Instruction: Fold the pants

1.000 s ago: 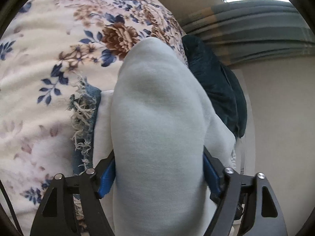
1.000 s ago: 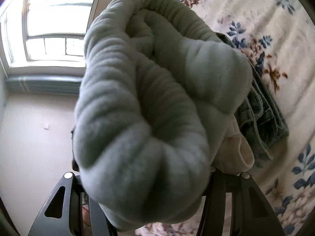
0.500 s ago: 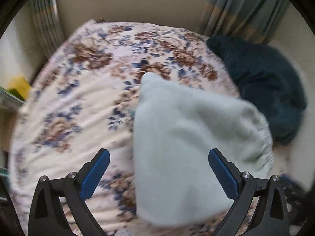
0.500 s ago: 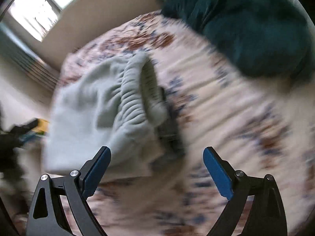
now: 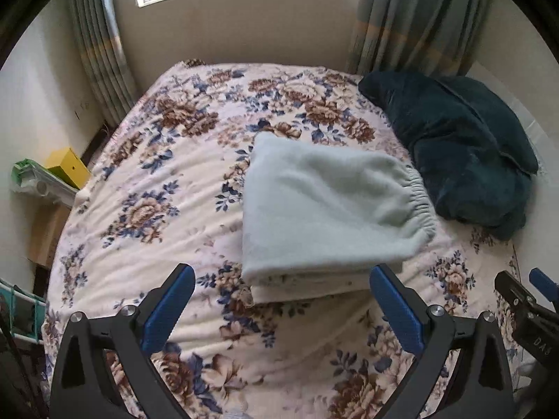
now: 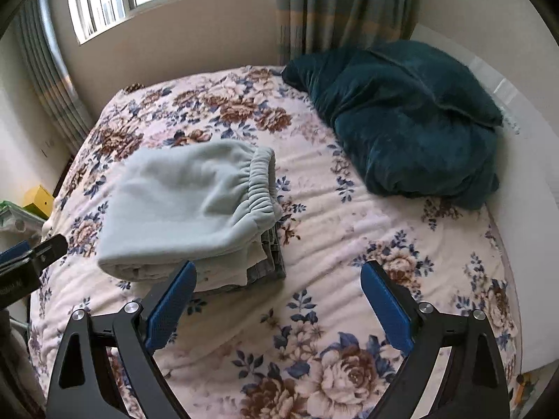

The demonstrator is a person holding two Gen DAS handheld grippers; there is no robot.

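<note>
Left wrist view: folded pants (image 5: pixel 325 202) are seen lying on the bed (image 5: pixel 146 188), released by both hand-held grippers.

The pale green pants are laid as a flat folded packet on top of a small stack of other folded clothes (image 6: pixel 258 262), so the fold is judged done and little or nothing appears left for this pair. The left hand-held gripper (image 5: pixel 281 307) is held wide open above the bed, its jaws having just been opening, with nothing between them; the pants lie just beyond its fingertips. The right hand-held gripper (image 6: pixel 279 305) is likewise spread open and empty, its jaws also just opened, and the pants are seen ahead and to its left. A dark teal blanket (image 6: pixel 401 122) is bunched near the stack, apart from it.
</note>
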